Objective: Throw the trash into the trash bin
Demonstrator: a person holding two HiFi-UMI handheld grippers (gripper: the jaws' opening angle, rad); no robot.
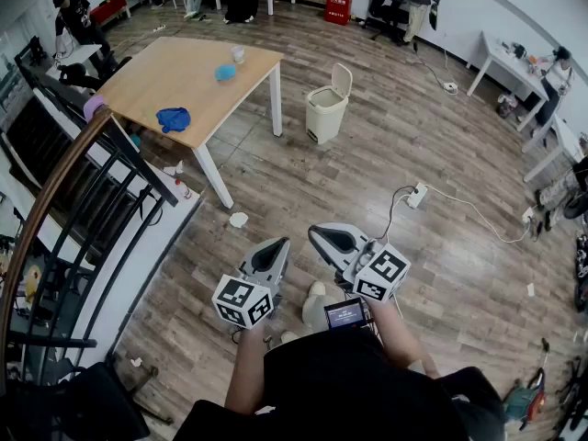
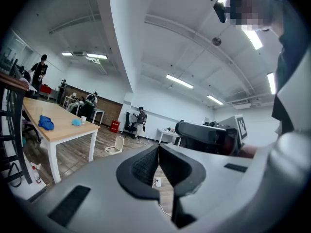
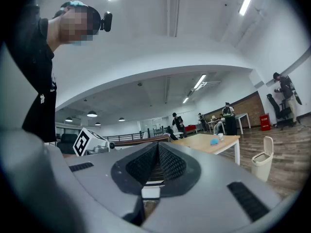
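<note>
Both claws are pressed together with nothing in them: the left claw (image 1: pixel 279 244) and the right claw (image 1: pixel 313 231) sit level, close in front of the person, and each one's own view shows its pads (image 2: pixel 146 165) meeting. The nearest trash looks like the white crumpled wad (image 1: pixel 238 219) on the floor, just off the table's (image 1: pixel 188 79) near leg. It's ahead and a bit left of the left claw, so I'd say that one's closer. It's roundish, no real long side to line up with. The trash bin (image 1: pixel 327 107) stands lid-up just right of the table. Neither claw view shows the wad, and the small scraps (image 1: pixel 172 169) under the table's edge are too tiny to identify.
</note>
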